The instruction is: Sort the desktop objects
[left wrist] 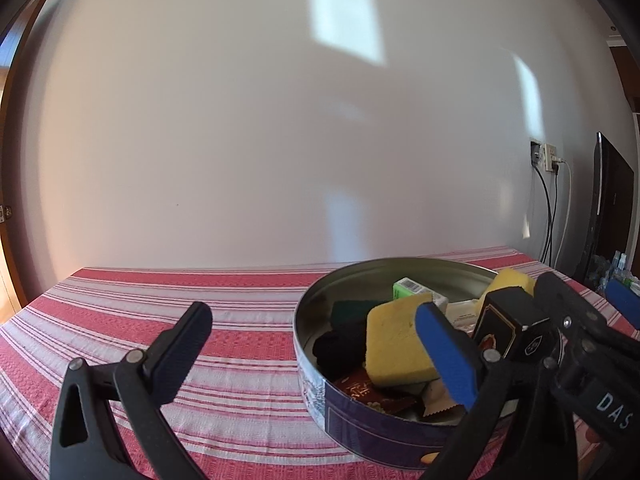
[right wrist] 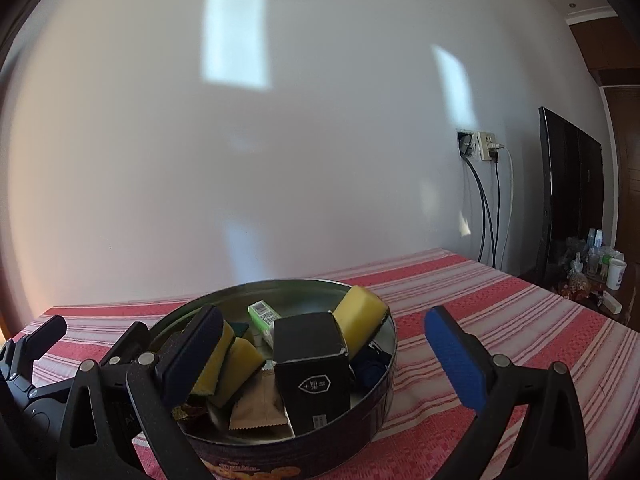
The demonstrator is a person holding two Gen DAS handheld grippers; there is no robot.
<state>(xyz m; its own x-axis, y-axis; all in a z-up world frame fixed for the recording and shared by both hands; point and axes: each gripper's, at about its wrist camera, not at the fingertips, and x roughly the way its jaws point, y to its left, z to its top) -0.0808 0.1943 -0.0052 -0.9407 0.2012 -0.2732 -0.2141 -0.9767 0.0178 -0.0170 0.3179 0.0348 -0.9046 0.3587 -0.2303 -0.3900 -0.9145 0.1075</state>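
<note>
Foreground of the left wrist view: left gripper [left wrist: 316,354], jaws spread wide and empty, at lower left over the red-and-white striped tablecloth [left wrist: 160,300]. To its right stands a round metal tin [left wrist: 360,432] holding a yellow sponge [left wrist: 394,344], a green carton [left wrist: 408,290], a black box [left wrist: 508,326] and brown sachets. In the right wrist view, the right gripper [right wrist: 328,360], jaws likewise wide apart and empty, straddles the tin's right half; its left finger lies over the tin's contents, its right finger over bare cloth. At far right, a wall socket [right wrist: 480,145] and dark screen [right wrist: 572,196].
</note>
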